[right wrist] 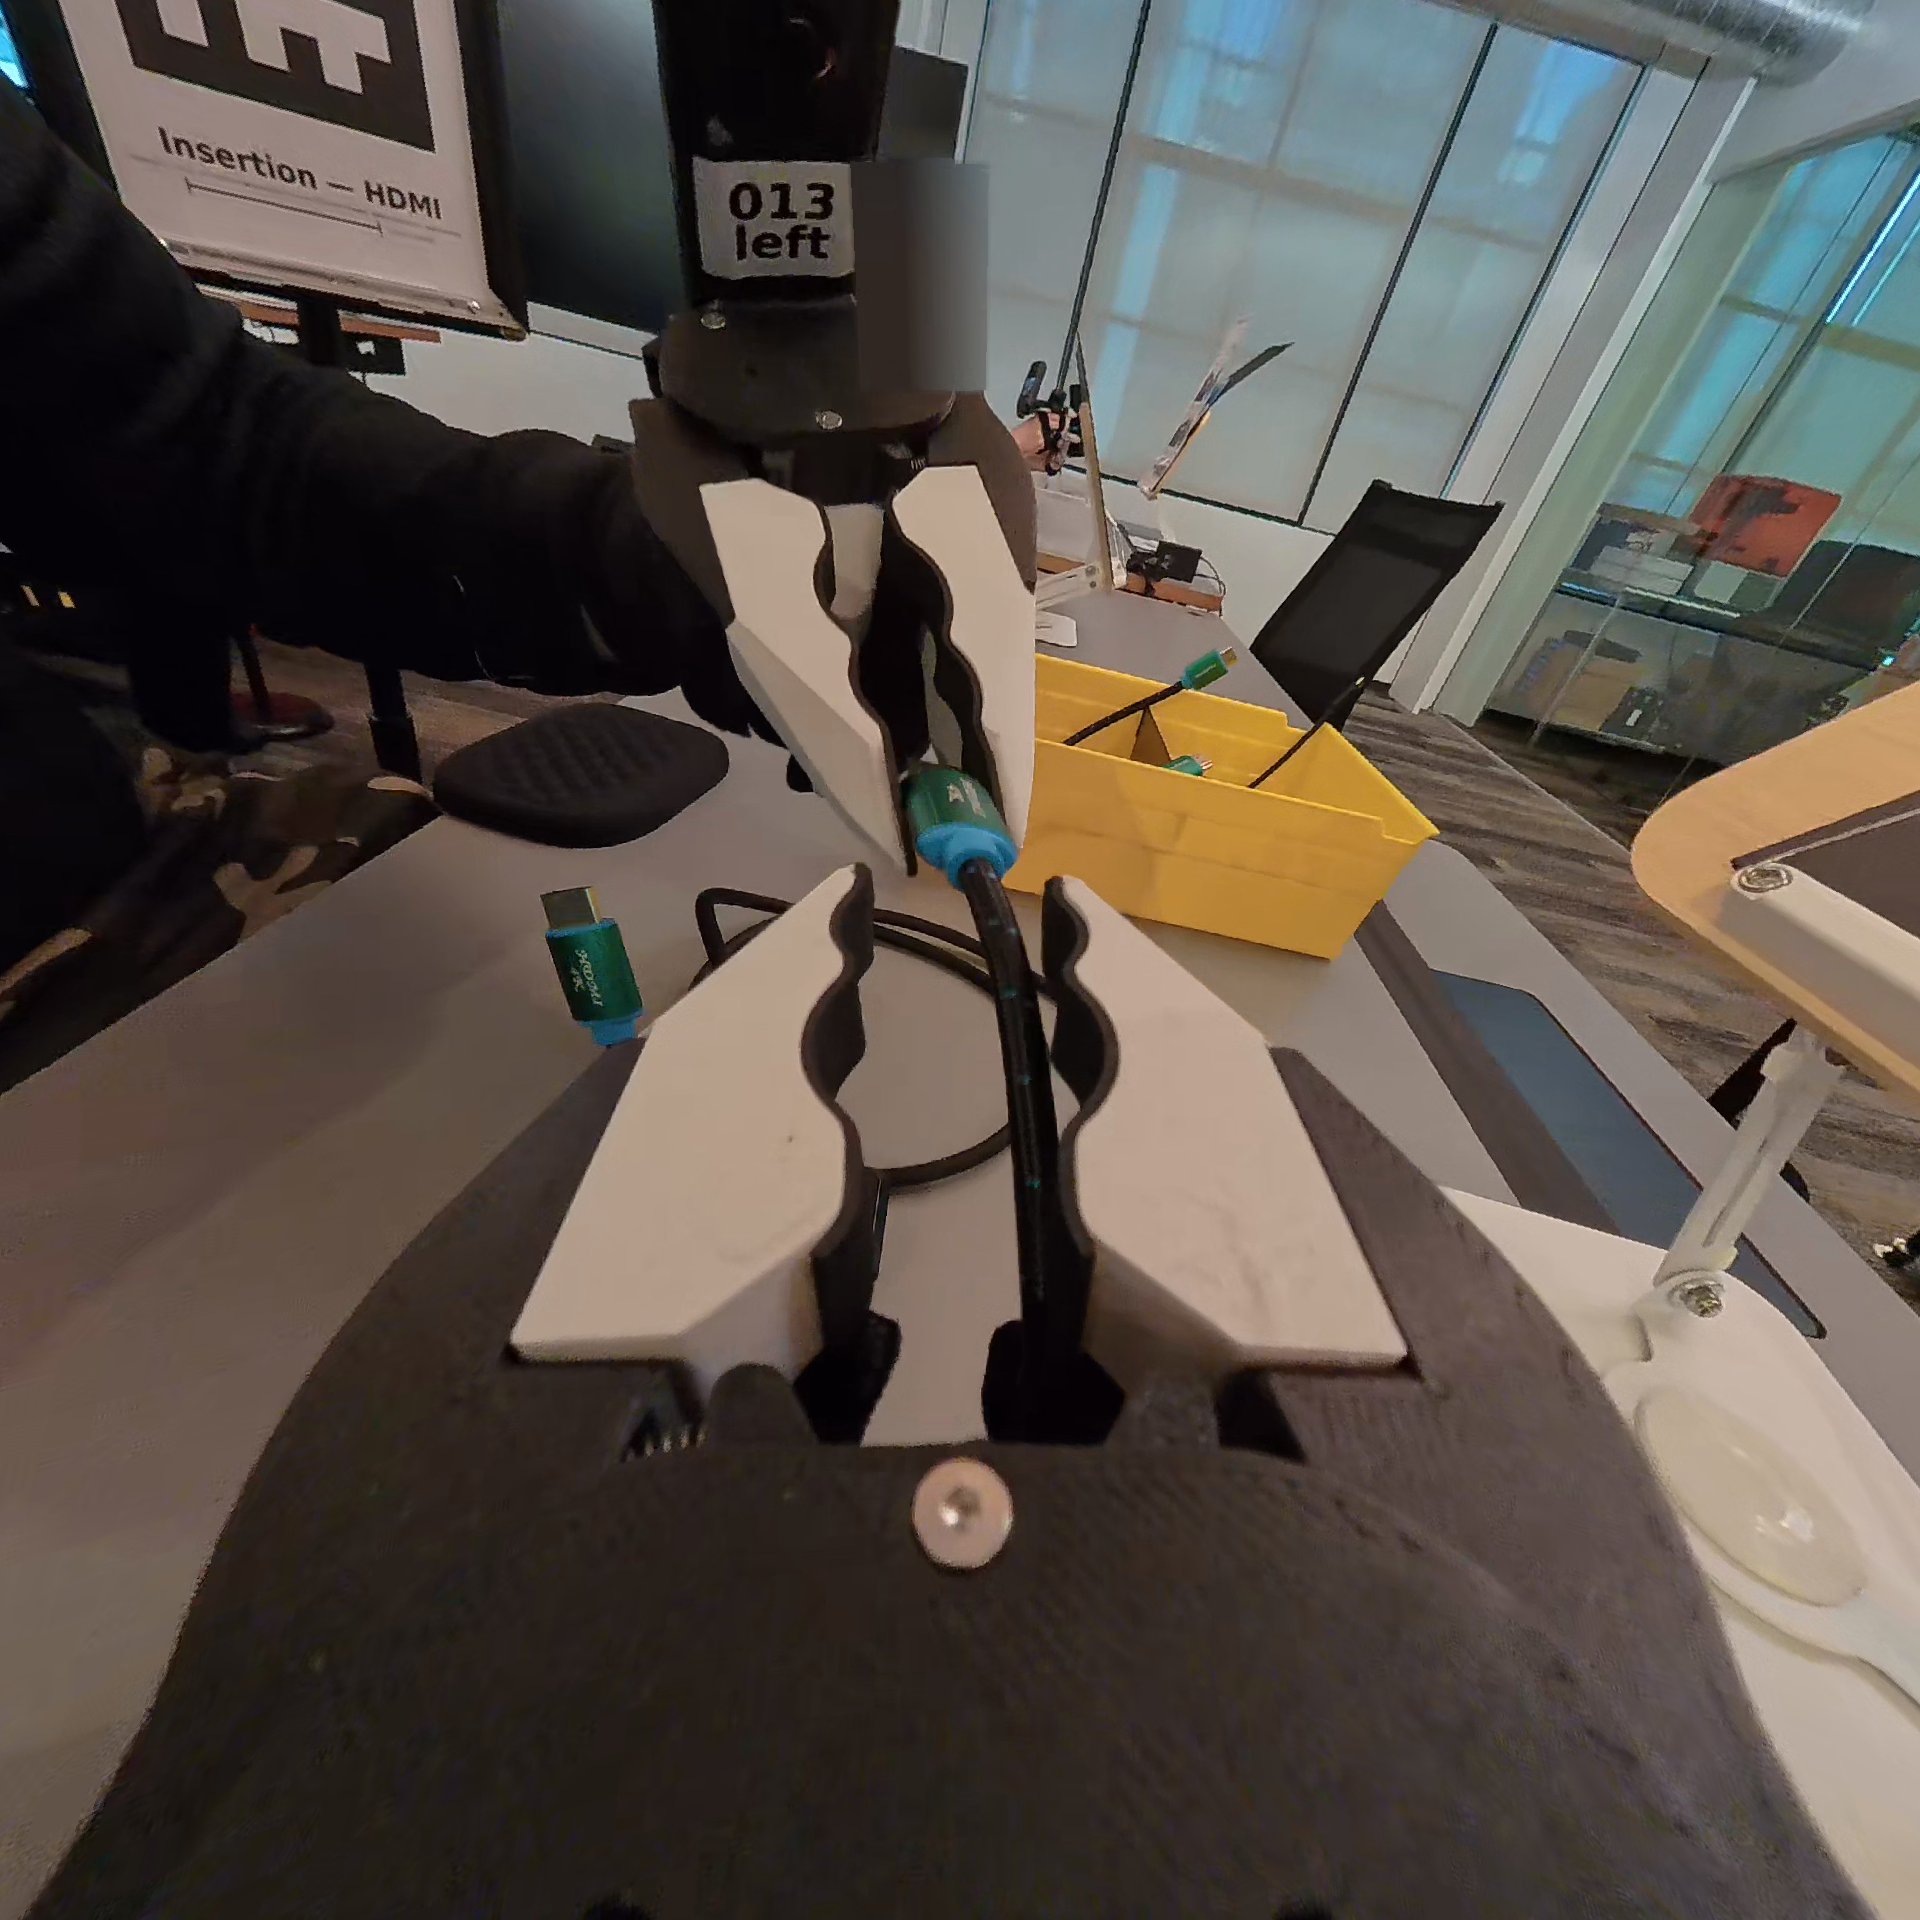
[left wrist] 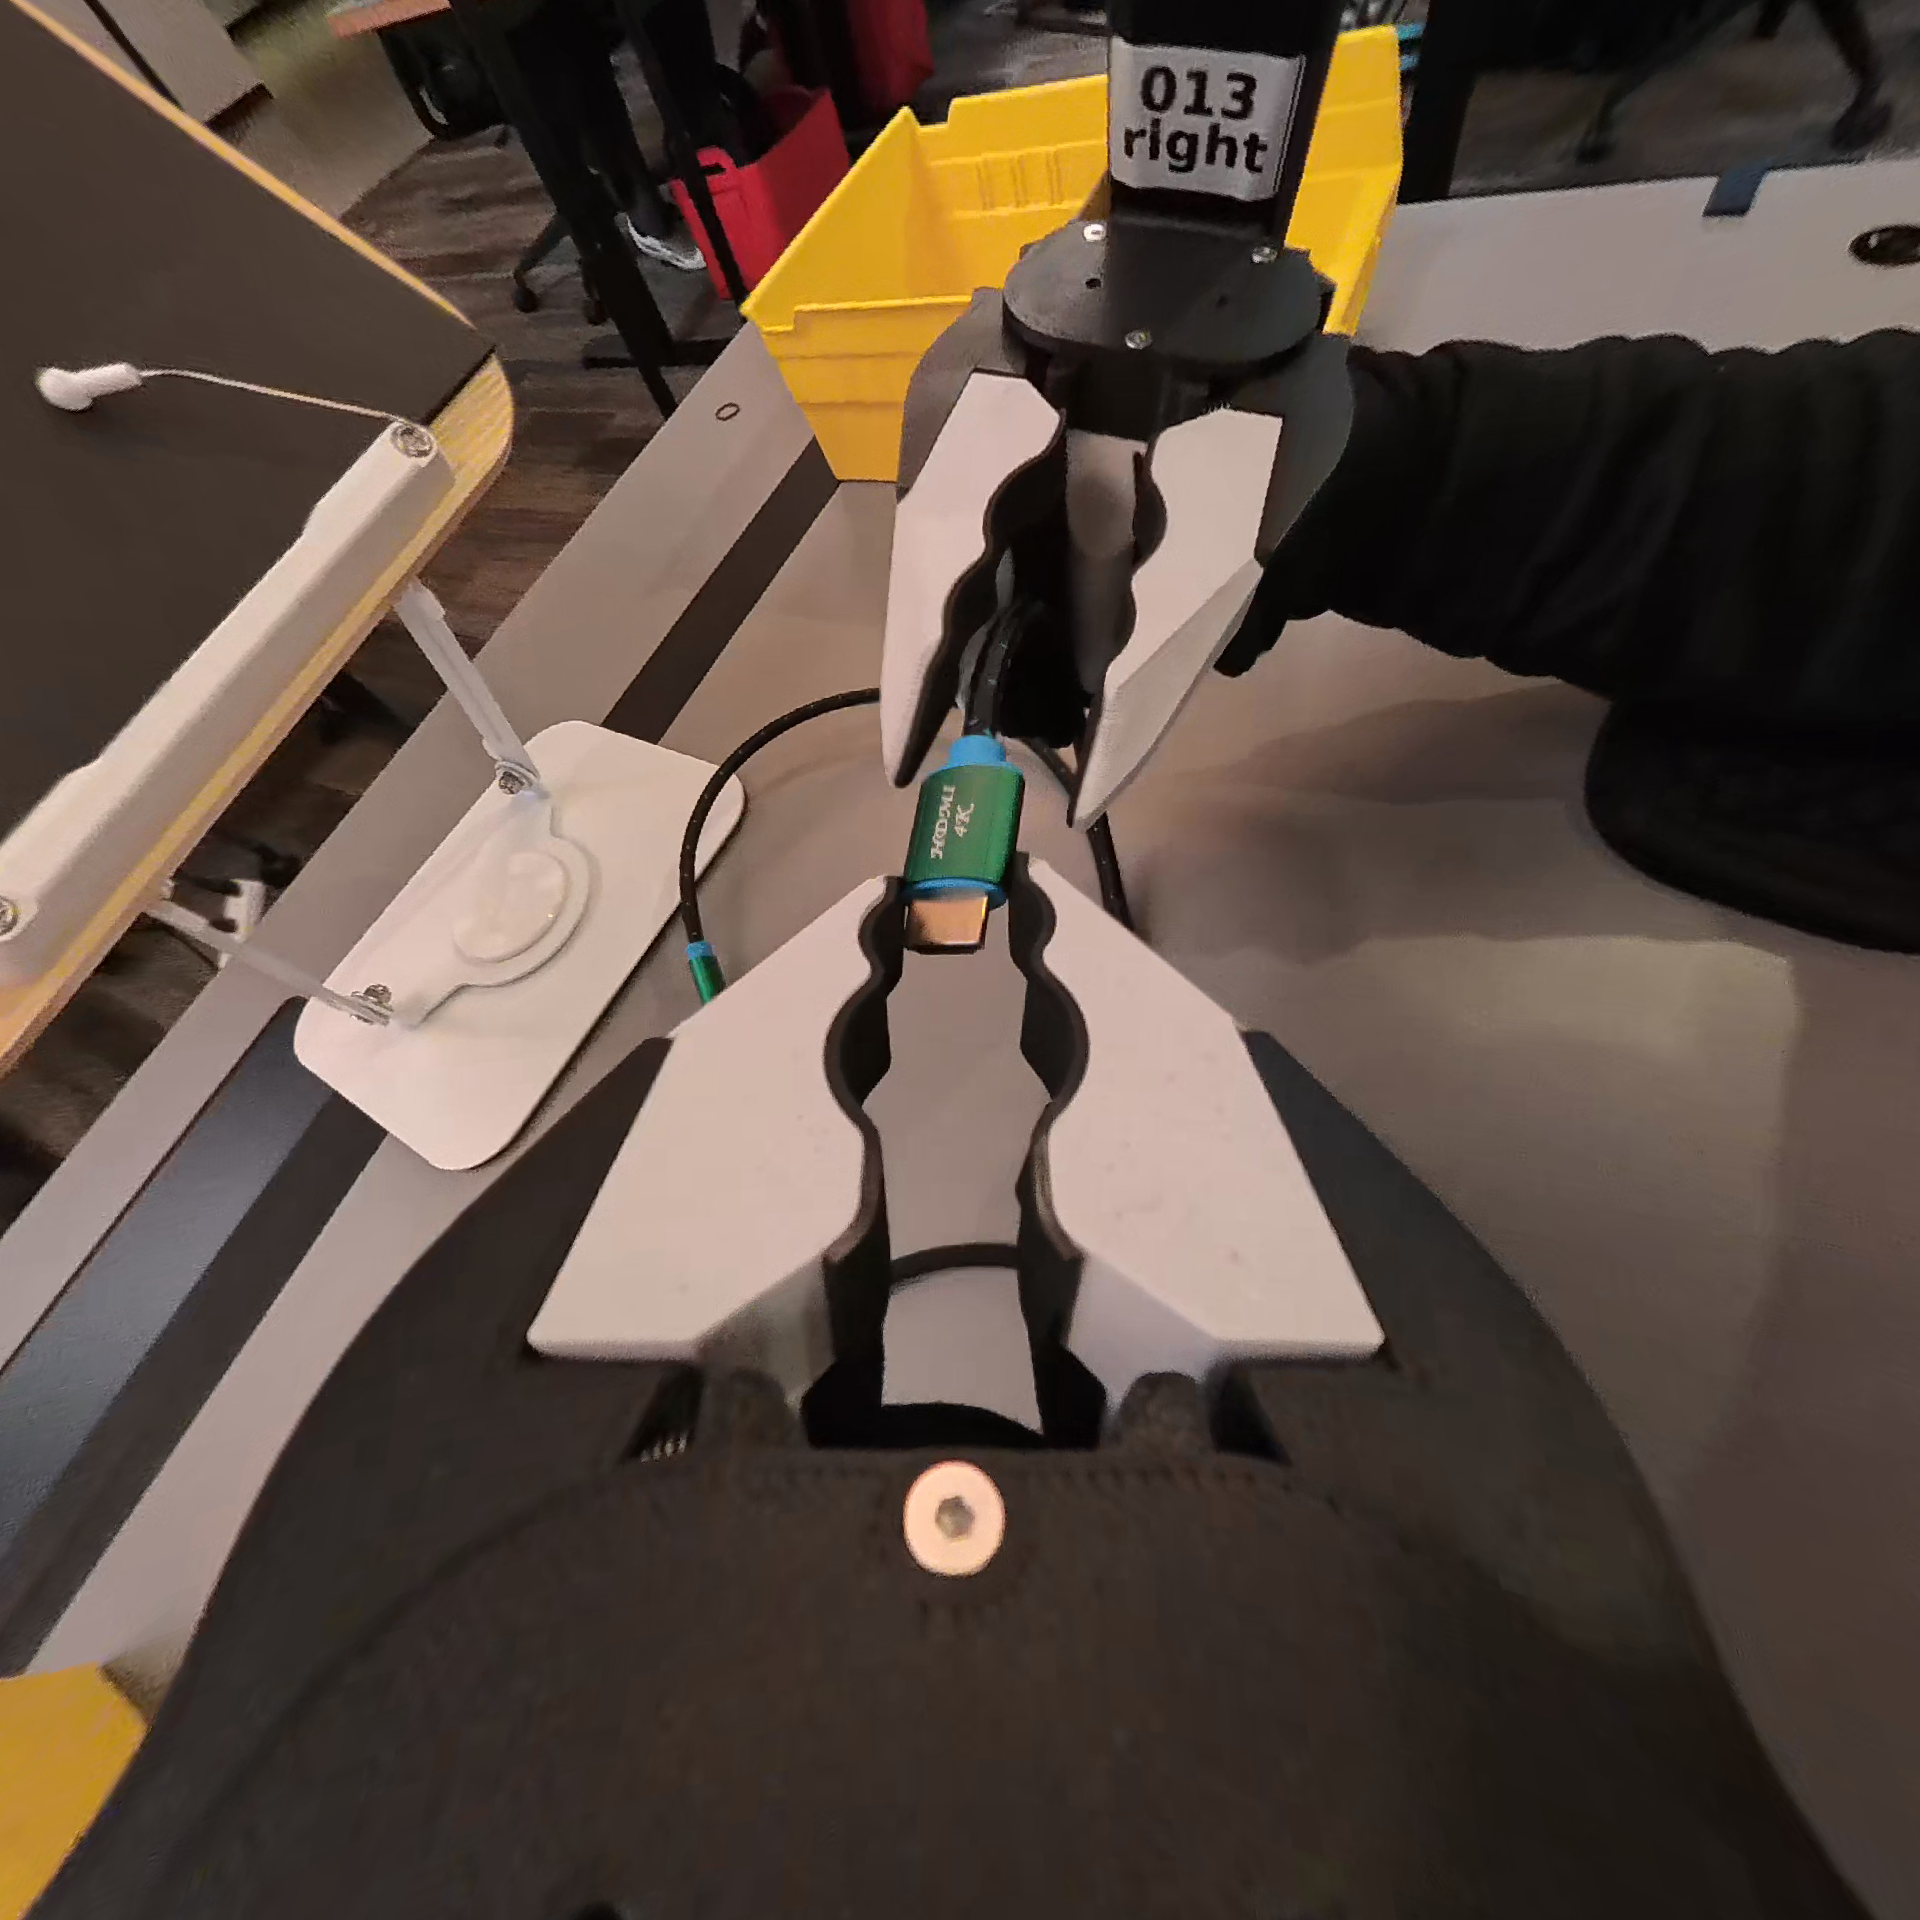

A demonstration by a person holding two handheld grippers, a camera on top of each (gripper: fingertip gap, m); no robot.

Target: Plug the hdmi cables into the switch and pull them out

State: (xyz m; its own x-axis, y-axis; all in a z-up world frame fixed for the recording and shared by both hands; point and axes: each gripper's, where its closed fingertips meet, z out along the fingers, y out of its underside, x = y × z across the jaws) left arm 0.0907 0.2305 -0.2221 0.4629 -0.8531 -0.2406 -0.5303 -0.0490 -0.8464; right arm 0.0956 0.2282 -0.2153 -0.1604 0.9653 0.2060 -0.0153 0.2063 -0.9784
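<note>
A green HDMI plug (left wrist: pixel 961 831) with a gold tip sits between the fingertips of my left gripper (left wrist: pixel 961 883), which is shut on it above the grey table (left wrist: pixel 1455 1039). The right wrist view shows the same plug (right wrist: pixel 956 805) pinched in the left gripper (right wrist: pixel 956 847). Its black braided cable (right wrist: pixel 1023 1039) runs down between the fingers of my right gripper (right wrist: pixel 956 888), which is open and faces the left one tip to tip (left wrist: pixel 992 795). A second green plug (right wrist: pixel 592 971) lies loose on the table. No switch is in view.
A yellow bin (right wrist: pixel 1226 862) with more green-tipped cables stands at the table's far edge. A black padded rest (right wrist: pixel 582 769) lies under the person's black sleeve (right wrist: pixel 312 540). A white stand base (left wrist: pixel 520 935) sits at the table's side, with a raised wooden board above it. Left and right tips are no more than a few centimetres apart.
</note>
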